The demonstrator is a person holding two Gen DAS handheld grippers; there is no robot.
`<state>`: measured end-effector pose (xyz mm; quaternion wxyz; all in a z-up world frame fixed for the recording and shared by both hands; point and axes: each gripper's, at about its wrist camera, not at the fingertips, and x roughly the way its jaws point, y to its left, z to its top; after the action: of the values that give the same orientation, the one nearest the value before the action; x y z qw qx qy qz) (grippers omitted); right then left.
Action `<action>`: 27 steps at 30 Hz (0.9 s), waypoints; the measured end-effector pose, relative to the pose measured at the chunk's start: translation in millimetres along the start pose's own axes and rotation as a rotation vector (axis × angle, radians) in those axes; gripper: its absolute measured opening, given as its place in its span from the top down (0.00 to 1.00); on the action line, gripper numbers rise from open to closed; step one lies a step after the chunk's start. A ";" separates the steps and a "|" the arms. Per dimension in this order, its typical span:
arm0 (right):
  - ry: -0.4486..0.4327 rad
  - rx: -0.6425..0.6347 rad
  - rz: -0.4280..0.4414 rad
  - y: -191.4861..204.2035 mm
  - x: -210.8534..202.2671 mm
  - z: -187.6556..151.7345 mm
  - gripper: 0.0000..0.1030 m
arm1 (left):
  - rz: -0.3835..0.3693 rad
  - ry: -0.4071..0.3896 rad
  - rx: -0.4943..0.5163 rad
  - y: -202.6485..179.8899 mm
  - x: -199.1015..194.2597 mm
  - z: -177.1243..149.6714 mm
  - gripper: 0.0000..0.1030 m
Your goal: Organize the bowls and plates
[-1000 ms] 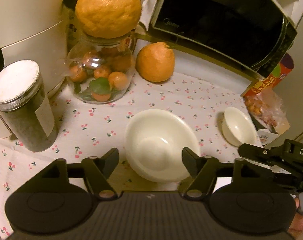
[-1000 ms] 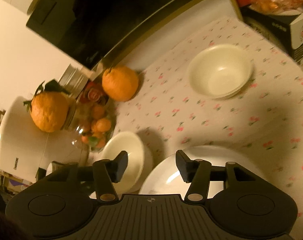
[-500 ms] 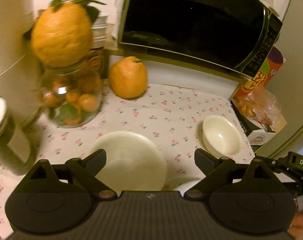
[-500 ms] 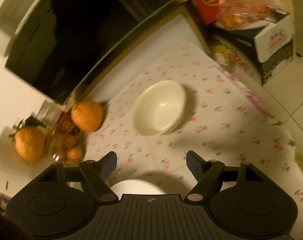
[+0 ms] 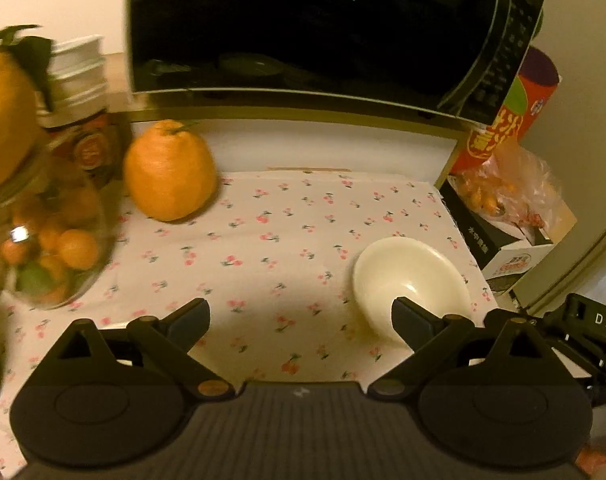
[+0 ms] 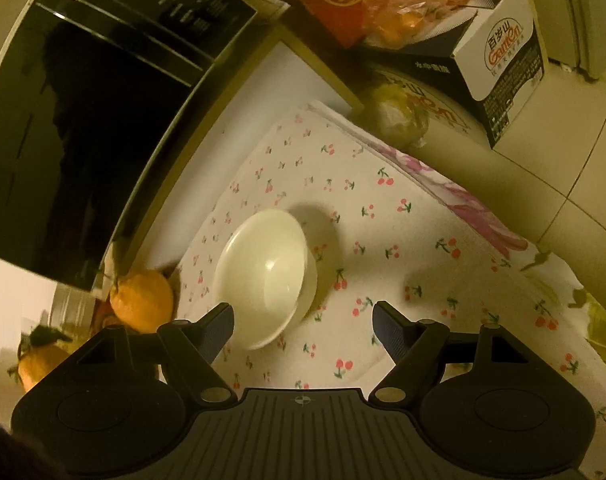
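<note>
A small white bowl (image 5: 411,276) stands upright on the cherry-print cloth (image 5: 287,232) near its right edge. It also shows in the right wrist view (image 6: 269,276). My left gripper (image 5: 301,320) is open and empty, the bowl just beyond its right finger. My right gripper (image 6: 303,322) is open and empty, close to the bowl, whose near rim lies between the fingers toward the left one. A sliver of a white plate (image 5: 199,350) shows behind the left finger; the rest is hidden.
A black microwave (image 5: 319,28) stands at the back. A large orange (image 5: 169,172), a glass jar of small oranges (image 5: 51,240) and stacked tins (image 5: 79,80) are at the left. A snack bag on a box (image 5: 507,200) sits right of the cloth.
Both grippers have opened wider and swung right toward the small bowl. The stacked white bowl and plate have slipped out of both views. The right gripper has come close to the bowl.
</note>
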<state>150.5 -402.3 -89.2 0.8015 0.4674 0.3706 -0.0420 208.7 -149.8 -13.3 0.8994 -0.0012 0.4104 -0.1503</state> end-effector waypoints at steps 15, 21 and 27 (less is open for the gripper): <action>0.017 0.043 0.005 3.0 27.8 0.5 0.48 | -0.037 0.055 0.009 -25.8 50.2 -1.5 0.46; 0.031 0.043 0.014 2.7 32.2 0.0 0.72 | -0.069 0.068 -0.008 -27.4 56.0 -1.5 0.70; 0.036 0.046 0.019 0.4 32.8 0.3 0.88 | -0.078 0.073 0.000 -32.1 57.6 -2.2 0.88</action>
<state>174.5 -393.2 -109.6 0.7840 0.4898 0.3797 -0.0346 234.1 -195.8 -53.2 0.8772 -0.0119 0.4427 -0.1851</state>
